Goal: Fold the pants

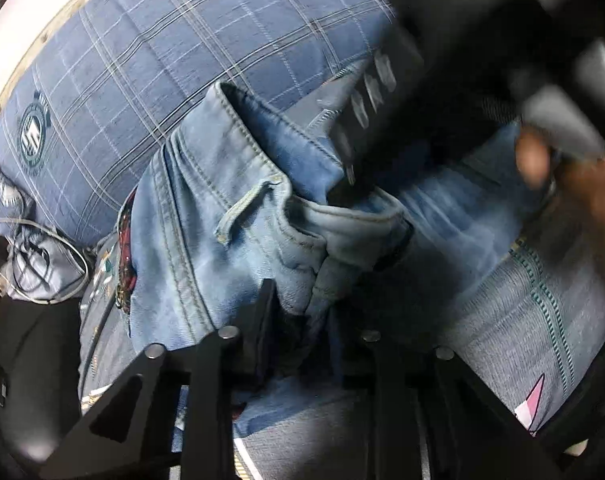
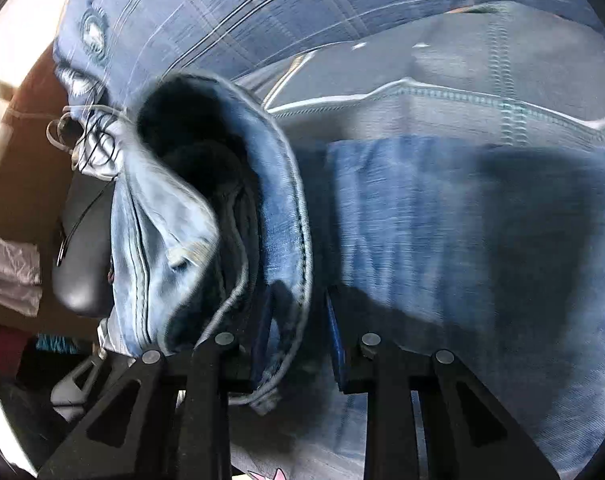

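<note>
The light blue jeans lie bunched on a bed, waistband and belt loop facing the left wrist camera. My left gripper is shut on the jeans' waist fabric, which fills the gap between its fingers. My right gripper is shut on the jeans' stitched waistband edge, with the open waist gaping to its left. The rest of the jeans spreads flat to the right. The right gripper shows blurred at the upper right of the left wrist view, with the hand that holds it.
A blue checked pillow lies behind the jeans. A grey bedsheet with teal stitching is under them. Tangled cables and a dark rounded object sit at the left, by the bed's edge.
</note>
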